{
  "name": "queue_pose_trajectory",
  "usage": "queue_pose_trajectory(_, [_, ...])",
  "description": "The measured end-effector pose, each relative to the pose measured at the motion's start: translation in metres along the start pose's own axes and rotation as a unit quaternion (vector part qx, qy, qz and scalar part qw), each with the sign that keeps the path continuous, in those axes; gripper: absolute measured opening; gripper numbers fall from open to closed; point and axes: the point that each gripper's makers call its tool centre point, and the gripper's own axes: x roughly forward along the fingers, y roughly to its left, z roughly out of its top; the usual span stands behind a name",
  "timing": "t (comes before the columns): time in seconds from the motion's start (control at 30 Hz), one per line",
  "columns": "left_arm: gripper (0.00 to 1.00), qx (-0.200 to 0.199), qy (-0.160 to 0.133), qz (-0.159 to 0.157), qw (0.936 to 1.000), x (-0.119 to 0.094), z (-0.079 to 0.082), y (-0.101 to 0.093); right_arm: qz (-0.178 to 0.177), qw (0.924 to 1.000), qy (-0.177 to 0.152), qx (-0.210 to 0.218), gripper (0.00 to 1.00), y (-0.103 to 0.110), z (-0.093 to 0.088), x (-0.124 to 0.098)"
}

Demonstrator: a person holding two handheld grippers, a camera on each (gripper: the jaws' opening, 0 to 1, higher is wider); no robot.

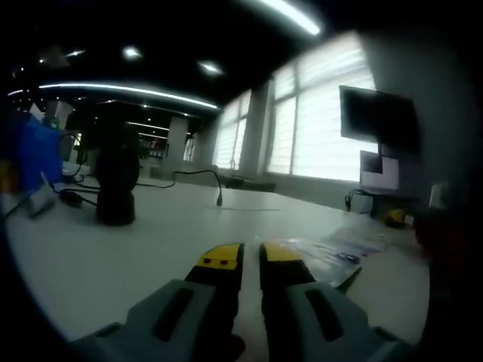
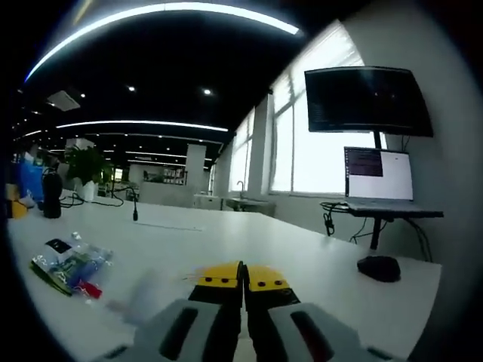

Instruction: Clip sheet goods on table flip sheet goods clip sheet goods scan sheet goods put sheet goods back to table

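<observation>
In the left gripper view we see our left tongs with their yellow-tipped jaws standing a narrow gap apart and nothing between them, held low over the white bench. Just beyond the right jaw's tip lies the sheet goods packet, a flat clear wrapper with blue print, resting on the bench and not touched by the jaws as far as we can tell. Farther off to the left stands a dark scanner on its stand, with a black cable trailing across the bench beside it, and a blue box sits near the left edge. In the right gripper view our right tongs have their jaws pressed together, gripping nothing, above the same white surface. The packet lies well to the left of them, flat on the bench. To the right we see a black mouse, an open laptop on a raised stand, and a dark monitor above it beside the bright windows.
</observation>
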Motion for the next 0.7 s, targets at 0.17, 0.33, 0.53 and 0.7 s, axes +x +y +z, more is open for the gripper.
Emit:
queue_pose_trajectory(0.17, [0.02, 0.0, -0.001, -0.002, 1.0, 0.0, 0.0, -0.001, -0.003, 0.9983, -0.016, -0.055, 0.0, -0.003, 0.004, 0.0])
queue_pose_trajectory(0.33, [0.02, -0.001, -0.005, -0.004, 1.0, -0.002, 0.002, -0.003, 0.029, 0.9989, -0.015, -0.032, 0.0, 0.001, -0.003, 0.004])
queue_pose_trajectory(0.53, [0.02, 0.016, -0.003, -0.004, 0.9999, -0.002, 0.001, -0.006, 0.07, 0.997, -0.008, -0.033, 0.0, 0.015, -0.011, 0.008])
queue_pose_trajectory(0.7, [0.02, 0.018, 0.0, -0.004, 0.9998, -0.002, 0.0, -0.006, 0.095, 0.9954, -0.004, -0.002, 0.0, 0.019, -0.013, 0.009])
